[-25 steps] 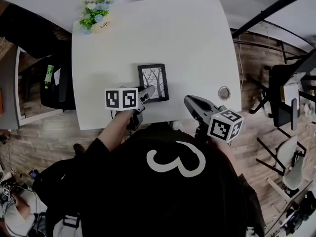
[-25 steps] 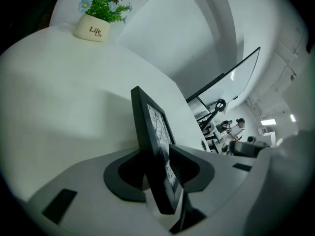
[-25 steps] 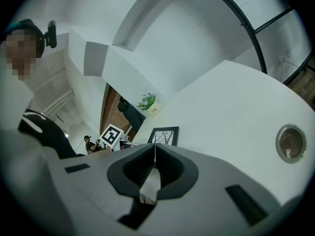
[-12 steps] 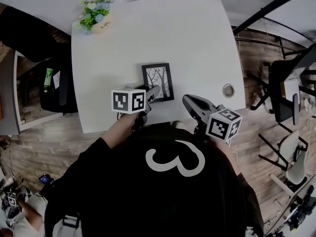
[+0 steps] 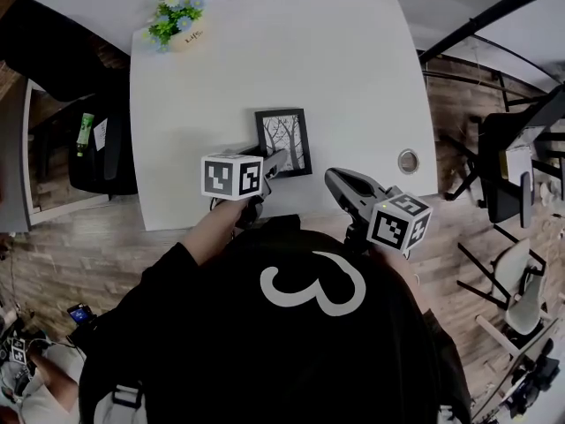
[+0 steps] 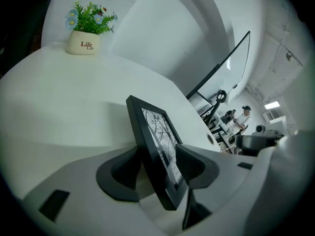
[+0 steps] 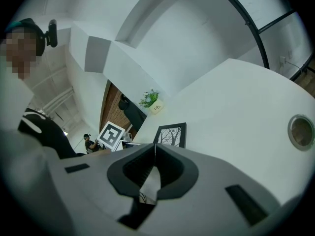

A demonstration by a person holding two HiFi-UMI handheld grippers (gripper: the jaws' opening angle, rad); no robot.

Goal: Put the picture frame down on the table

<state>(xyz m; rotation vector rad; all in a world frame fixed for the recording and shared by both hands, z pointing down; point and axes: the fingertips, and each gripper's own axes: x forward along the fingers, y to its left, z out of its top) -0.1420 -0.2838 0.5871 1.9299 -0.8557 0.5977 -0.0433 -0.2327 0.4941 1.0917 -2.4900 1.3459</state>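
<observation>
A black picture frame with a tree drawing rests on the white table near its front edge. Its near corner sits between the jaws of my left gripper. In the left gripper view the picture frame stands edge-on between the two pads of that gripper. These jaws have just been opening, and the pads stand wide beside the frame without clamping it. My right gripper hovers at the table's front edge, right of the frame, shut and empty, its tips meeting. The right gripper view shows the frame ahead.
A small white pot with a green plant stands at the far left corner of the table. A round cable hole sits near the right edge. Black chairs stand on the wooden floor to the left and right.
The left gripper and the frame have shifted slightly to the right in the head view and remain together. The right gripper has hardly moved.
</observation>
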